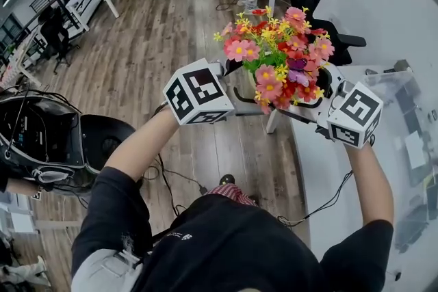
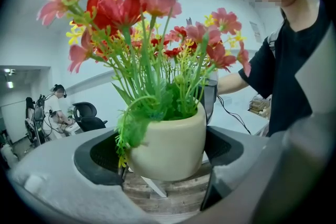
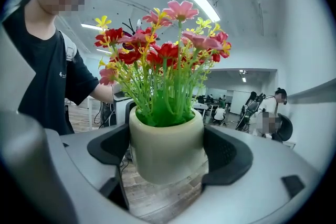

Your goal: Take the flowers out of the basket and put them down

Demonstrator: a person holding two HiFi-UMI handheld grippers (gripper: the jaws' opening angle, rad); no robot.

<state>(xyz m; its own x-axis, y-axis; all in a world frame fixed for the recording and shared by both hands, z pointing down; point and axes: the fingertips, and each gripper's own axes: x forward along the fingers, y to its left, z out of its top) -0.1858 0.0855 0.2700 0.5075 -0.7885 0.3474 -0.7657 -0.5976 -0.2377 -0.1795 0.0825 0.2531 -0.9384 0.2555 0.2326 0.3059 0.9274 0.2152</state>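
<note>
Flowers (image 1: pixel 280 55): pink, red and yellow blooms on green stems, set in a cream pot (image 3: pixel 165 147). They are held in the air in front of the person, over the wood floor (image 1: pixel 171 31) and just off the left edge of the white table (image 1: pixel 321 174). Nothing under the pot but floor.

Left gripper (image 1: pixel 243 83): jaws clamped on the pot, one pad on each side of its round wall. Right gripper (image 1: pixel 320 91): same, clamped on the pot from the opposite side. Two grips on one pot.

Step in hand, as I judge it: carry across and set down. The table to the right looks the nearest place. To do it well, move both grippers together at matched height so the pot does not twist between the two grips. The left gripper view shows it leaning slightly. The wall is smooth and curves in toward the base, so a slack squeeze could let it slide down. Lower until the base sits flat, then part one pair of jaws, then the other.

Hard to see: no basket in any view. In the head view the blooms cover the pot entirely. The pot's underside shows nowhere. The table runs out of the picture at right.
</note>
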